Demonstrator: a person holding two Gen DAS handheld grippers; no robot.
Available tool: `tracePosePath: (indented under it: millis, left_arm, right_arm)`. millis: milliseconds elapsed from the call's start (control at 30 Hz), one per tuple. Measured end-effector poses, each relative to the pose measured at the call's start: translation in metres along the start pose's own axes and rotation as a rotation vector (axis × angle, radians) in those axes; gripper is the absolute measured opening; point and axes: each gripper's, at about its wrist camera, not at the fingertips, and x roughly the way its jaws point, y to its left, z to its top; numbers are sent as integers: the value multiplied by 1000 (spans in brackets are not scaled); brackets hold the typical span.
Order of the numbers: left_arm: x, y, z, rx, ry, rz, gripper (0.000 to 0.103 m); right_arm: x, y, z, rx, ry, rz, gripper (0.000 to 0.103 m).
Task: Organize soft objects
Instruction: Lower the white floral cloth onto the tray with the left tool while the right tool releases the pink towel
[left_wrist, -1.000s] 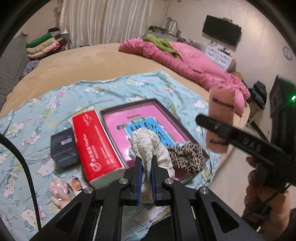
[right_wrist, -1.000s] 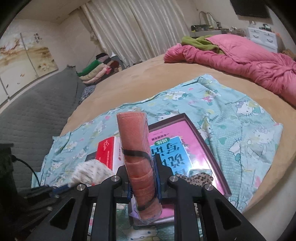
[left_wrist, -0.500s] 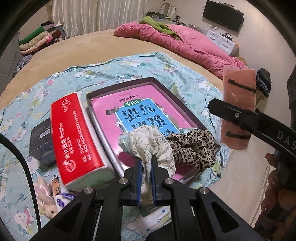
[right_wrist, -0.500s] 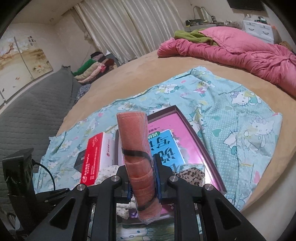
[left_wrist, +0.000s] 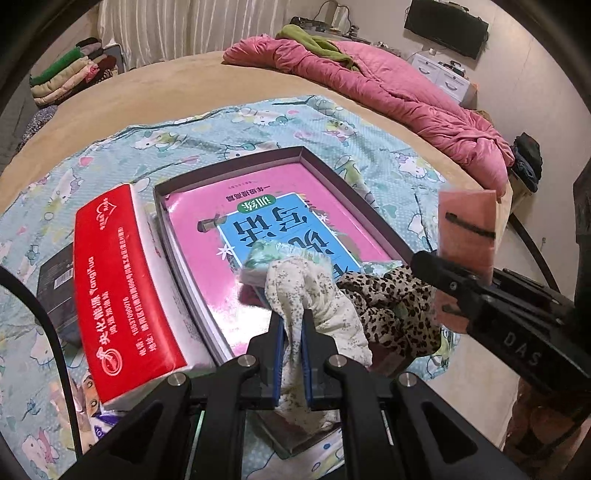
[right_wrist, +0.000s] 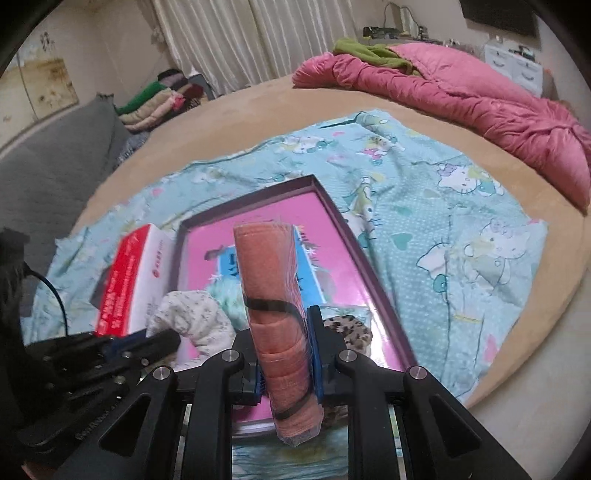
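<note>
You get dim, warm indoor light in both views, with no strong shadows on the bed (left_wrist: 155, 96). Glare smears across the glossy pink book cover (left_wrist: 236, 325) in the tray, nearest the camera. The fisheye bends the bed's edge and blackens the corners. The right wrist view is softer, with the patterned sheet (right_wrist: 461, 236) slightly blurred.

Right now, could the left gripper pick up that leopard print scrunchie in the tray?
Probably not yet. The leopard scrunchie lies uncovered just beside the left gripper, but its jaws are shut on the floral cloth, which must be released first.
</note>
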Motion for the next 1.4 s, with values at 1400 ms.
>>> tracePosePath:
  millis: [1400]
  left_arm:
    - [12, 16, 5, -48, 6, -2, 9]
  right_arm:
    - [23, 0, -4, 23, 27, 43, 58]
